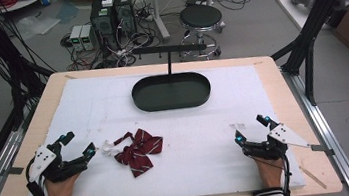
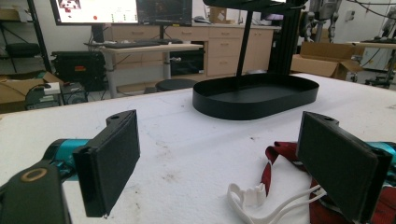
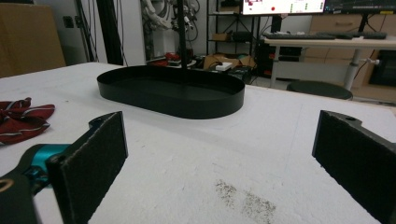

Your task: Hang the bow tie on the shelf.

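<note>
Left gripper (image 1: pixel 74 145) low at near-left table edge, jaws wide apart, nothing between pads. Red striped bow tie (image 1: pixel 138 150) with white strap clip (image 1: pixel 106 148) lies flat on white mat (image 1: pixel 191 126), just right of left gripper. Right gripper (image 1: pixel 251 129) near right edge, jaws wide, empty. Black oval tray (image 1: pixel 171 91) with stand, far centre, well apart from tie.

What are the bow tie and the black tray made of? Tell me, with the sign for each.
Bow tie: looks like woven fabric, dark red with pale stripes; it lies in soft folds. Its white strap looks like plastic and cord, though that is less sure. Black tray: probably painted metal or hard plastic, matte, with a thin stiff rim.
</note>
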Tool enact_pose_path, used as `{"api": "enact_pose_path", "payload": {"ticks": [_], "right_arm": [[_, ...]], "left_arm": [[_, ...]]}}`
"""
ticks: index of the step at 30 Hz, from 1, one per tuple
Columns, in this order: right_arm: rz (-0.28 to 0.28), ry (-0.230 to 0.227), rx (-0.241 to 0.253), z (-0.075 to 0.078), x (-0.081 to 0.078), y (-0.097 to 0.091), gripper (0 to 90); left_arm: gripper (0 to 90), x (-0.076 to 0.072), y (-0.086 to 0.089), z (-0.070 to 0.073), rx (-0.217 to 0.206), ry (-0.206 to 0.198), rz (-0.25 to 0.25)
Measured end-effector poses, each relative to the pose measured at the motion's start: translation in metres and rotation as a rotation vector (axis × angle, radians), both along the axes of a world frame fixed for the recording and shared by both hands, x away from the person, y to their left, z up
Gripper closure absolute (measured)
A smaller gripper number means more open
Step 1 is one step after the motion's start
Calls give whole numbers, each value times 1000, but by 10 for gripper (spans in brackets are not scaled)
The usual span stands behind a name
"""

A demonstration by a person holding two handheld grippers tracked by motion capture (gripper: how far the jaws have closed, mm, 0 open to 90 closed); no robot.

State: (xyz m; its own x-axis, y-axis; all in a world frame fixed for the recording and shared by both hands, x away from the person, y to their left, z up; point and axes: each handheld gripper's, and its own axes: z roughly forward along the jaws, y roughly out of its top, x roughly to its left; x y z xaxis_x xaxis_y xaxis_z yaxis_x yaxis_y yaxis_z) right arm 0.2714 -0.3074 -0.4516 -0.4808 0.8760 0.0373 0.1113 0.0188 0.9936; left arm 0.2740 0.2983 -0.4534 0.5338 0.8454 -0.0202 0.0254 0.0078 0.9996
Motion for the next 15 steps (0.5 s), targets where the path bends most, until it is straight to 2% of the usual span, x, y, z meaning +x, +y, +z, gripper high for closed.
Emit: {"api": "enact_pose_path", "payload": {"ticks": [7, 10, 15], "right_arm": [[3, -7, -27, 0, -1, 2, 23], [2, -5, -13, 0, 0, 1, 23], [2, -7, -18, 0, 0, 1, 22]], "left_arm": [[138, 1, 0, 1, 9, 9, -2], [137, 1, -1, 1, 9, 7, -3], [137, 3, 1, 4, 23, 22, -10]]}}
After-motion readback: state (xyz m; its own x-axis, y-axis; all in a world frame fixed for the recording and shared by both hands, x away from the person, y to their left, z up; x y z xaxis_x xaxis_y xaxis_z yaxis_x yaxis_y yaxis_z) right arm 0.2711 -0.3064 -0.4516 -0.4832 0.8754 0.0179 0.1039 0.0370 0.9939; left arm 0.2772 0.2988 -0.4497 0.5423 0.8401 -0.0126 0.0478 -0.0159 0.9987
